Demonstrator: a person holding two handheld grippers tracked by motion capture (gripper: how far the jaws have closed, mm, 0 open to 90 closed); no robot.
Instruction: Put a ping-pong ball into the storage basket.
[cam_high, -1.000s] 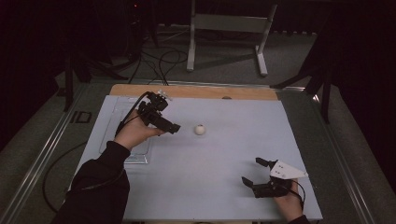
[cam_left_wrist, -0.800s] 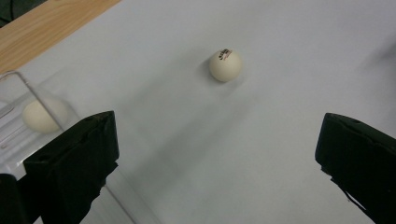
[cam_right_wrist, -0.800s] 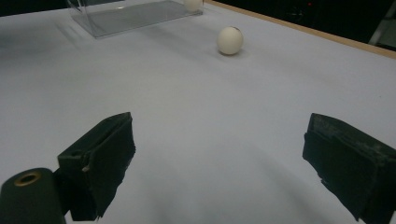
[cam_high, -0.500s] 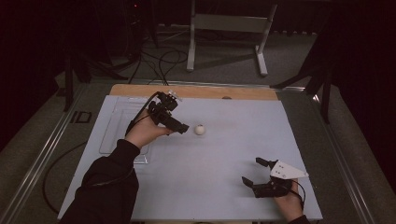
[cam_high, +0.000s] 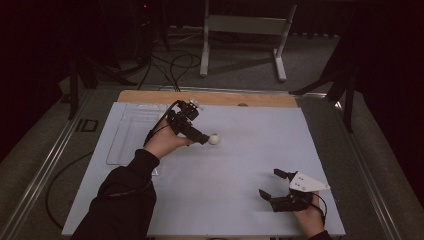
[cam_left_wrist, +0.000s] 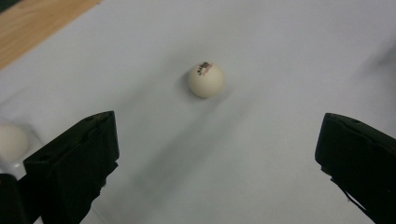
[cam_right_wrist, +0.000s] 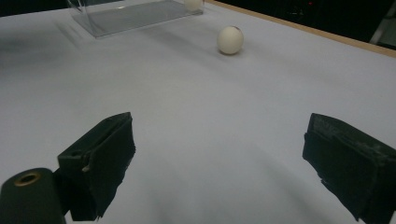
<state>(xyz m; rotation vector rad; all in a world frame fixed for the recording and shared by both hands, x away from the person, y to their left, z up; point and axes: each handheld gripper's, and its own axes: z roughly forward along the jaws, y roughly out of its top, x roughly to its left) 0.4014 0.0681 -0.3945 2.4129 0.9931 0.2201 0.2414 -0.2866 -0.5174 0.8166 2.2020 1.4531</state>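
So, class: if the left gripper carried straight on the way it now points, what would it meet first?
Most likely the small white ball with a red mark: it lies ahead of the open left gripper, between its jaws' lines, on the pale blue table sheet. Nothing lies between them.

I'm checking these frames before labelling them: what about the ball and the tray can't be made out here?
- Print on the ball: a small dark and red mark in the left gripper view, too small to read.
- Second ball in the clear tray: cut by the top edge in the right gripper view.
- Left gripper and ball contact: too small to tell in the high view.
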